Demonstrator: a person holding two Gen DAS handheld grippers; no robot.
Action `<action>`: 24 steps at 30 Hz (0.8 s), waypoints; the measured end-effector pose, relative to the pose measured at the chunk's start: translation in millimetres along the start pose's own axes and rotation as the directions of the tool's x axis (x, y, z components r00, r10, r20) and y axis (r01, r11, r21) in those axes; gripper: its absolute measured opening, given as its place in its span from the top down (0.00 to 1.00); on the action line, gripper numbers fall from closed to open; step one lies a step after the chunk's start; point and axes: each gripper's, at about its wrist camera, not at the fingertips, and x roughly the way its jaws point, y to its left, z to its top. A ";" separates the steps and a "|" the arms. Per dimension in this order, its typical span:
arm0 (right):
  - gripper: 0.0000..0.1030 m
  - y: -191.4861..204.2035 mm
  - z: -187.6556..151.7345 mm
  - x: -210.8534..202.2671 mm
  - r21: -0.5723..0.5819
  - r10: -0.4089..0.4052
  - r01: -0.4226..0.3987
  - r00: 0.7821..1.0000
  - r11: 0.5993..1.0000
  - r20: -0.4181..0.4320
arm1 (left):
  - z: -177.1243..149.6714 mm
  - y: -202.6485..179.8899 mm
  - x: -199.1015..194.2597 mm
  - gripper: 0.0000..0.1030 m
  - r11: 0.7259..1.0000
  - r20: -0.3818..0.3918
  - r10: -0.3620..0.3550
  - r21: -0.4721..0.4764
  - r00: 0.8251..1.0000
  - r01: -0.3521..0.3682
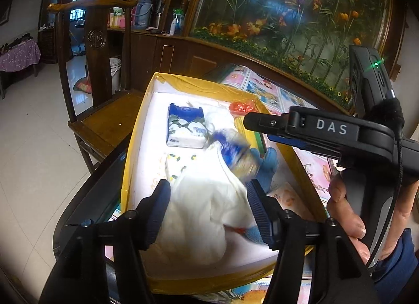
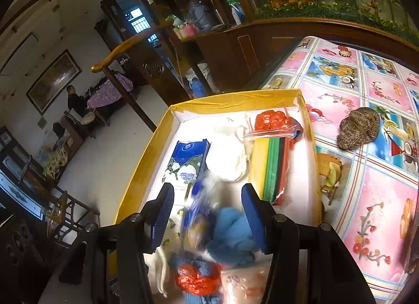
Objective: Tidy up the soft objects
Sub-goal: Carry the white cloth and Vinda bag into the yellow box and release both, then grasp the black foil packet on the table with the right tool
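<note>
A yellow-rimmed box (image 1: 136,131) with a white floor holds the soft things; it also shows in the right wrist view (image 2: 230,101). My left gripper (image 1: 208,196) is open above a white cloth (image 1: 201,215) in the box. My right gripper (image 2: 207,204) is open, and a blurred blue-and-white packet (image 2: 199,199) is in mid-air between its fingers, over a blue glove (image 2: 233,228). In the left wrist view the right gripper's body (image 1: 314,128) reaches in from the right, with the packet (image 1: 233,152) below its tip. A blue tissue pack (image 1: 186,125) lies flat in the box.
A red plastic bag (image 2: 271,119), a white cloth (image 2: 230,159) and coloured sheets (image 2: 275,170) lie at the box's far end. A second red bag (image 2: 196,277) lies near. A woven brown pouch (image 2: 358,128) sits on the patterned tablecloth (image 2: 366,199). A wooden chair (image 1: 104,120) stands left.
</note>
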 end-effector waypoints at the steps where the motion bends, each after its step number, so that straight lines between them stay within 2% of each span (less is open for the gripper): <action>1: 0.44 -2.9 0.1 -4.0 0.005 0.007 -0.007 1.000 1.000 0.001 | 0.0 -2.3 -0.6 0.41 1.000 0.001 -0.001 0.005 1.000 0.001; 6: 0.44 -34.0 -10.3 -38.1 0.038 0.034 -0.035 0.999 0.999 0.022 | 0.9 -22.9 -5.8 0.41 0.998 0.015 -0.027 0.053 1.000 0.026; 12: 0.44 -96.2 -28.1 -94.7 0.101 -0.019 0.011 0.997 0.995 0.077 | -7.5 -72.0 -5.6 0.40 0.982 0.001 -0.104 0.156 0.995 0.102; 16: 0.44 -153.9 -41.3 -135.7 0.170 -0.121 0.101 0.986 0.980 0.111 | -26.7 -121.6 3.0 0.39 0.949 -0.053 -0.179 0.253 0.982 0.187; 20: 0.44 -207.3 -46.7 -154.0 0.224 -0.230 0.206 0.969 0.953 0.086 | -52.9 -168.9 18.6 0.39 0.907 -0.121 -0.222 0.338 0.968 0.250; 22: 0.44 -225.2 -48.8 -152.3 0.230 -0.247 0.230 0.968 0.946 0.051 | -63.7 -184.7 24.8 0.39 0.893 -0.145 -0.221 0.368 0.964 0.260; 24: 0.44 -237.3 -52.1 -147.2 0.227 -0.232 0.226 0.973 0.947 0.003 | -70.8 -195.0 27.9 0.39 0.883 -0.152 -0.213 0.392 0.965 0.257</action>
